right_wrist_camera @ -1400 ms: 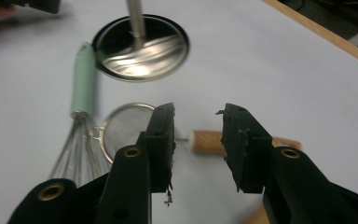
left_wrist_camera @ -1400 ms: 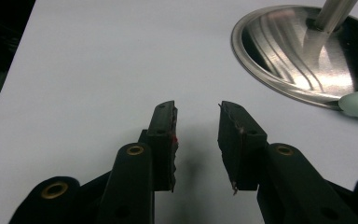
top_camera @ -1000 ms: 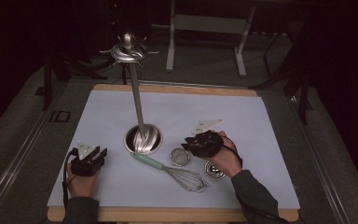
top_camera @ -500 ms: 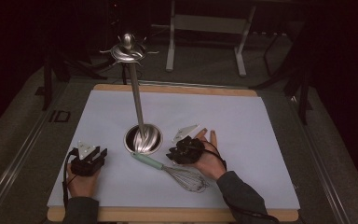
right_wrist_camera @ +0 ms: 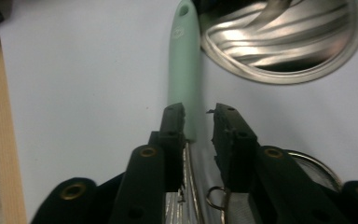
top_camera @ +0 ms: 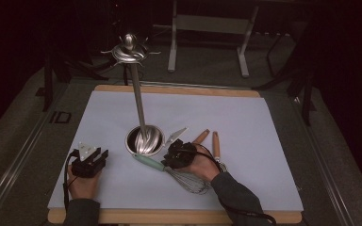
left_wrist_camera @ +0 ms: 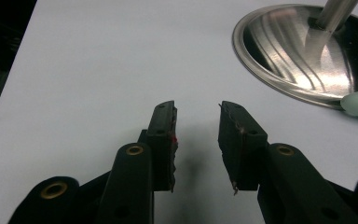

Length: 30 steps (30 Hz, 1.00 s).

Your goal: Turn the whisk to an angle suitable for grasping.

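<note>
Mint-green whisk handle (right_wrist_camera: 182,70) between right tongs (right_wrist_camera: 199,119), just closing, not yet gripping, left tongs (left_wrist_camera: 196,122) open

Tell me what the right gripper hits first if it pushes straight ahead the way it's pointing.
Most likely the whisk: its mint-green handle lies between the open jaws of the right gripper and runs ahead. Beyond it sits the steel stand base; depth is hard to judge.

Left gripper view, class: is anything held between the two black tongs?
No, the left tongs stand apart over bare white table covering, with nothing between them.
</note>
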Available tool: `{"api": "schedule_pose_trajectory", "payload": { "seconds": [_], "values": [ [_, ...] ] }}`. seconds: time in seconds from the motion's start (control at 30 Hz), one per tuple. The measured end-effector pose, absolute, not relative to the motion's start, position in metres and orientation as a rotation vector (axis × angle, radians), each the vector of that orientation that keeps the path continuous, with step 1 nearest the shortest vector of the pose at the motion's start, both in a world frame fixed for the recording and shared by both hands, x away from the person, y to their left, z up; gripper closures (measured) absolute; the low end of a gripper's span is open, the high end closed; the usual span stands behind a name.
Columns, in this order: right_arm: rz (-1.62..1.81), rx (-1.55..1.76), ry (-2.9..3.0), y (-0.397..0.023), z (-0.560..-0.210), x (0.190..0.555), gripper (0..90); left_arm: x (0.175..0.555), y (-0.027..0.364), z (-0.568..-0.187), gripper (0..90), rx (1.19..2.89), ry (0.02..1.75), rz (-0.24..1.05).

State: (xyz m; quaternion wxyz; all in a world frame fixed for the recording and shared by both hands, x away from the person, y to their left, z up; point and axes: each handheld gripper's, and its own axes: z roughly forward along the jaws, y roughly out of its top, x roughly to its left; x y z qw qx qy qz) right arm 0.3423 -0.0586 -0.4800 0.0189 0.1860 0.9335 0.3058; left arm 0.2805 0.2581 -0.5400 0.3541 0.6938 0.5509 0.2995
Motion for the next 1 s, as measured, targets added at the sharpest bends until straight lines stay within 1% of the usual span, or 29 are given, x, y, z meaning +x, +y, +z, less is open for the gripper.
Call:
{"api": "schedule_pose_trajectory", "payload": {
  "seconds": [0.53,0.83,1.0],
  "values": [
    [0.849,0.637,3.003,-0.043,-0.49,0.345,74.4,0.28,0.258,-0.54,66.8,1.8,1.423,0.776],
    [0.751,0.718,3.063,-0.039,-0.495,0.353,68.9,0.28,0.258,-0.54,66.7,1.803,1.422,0.778],
    [0.663,0.741,3.095,-0.03,-0.5,0.354,68.2,0.28,0.258,-0.54,66.7,1.801,1.423,0.777]
  ]
}}
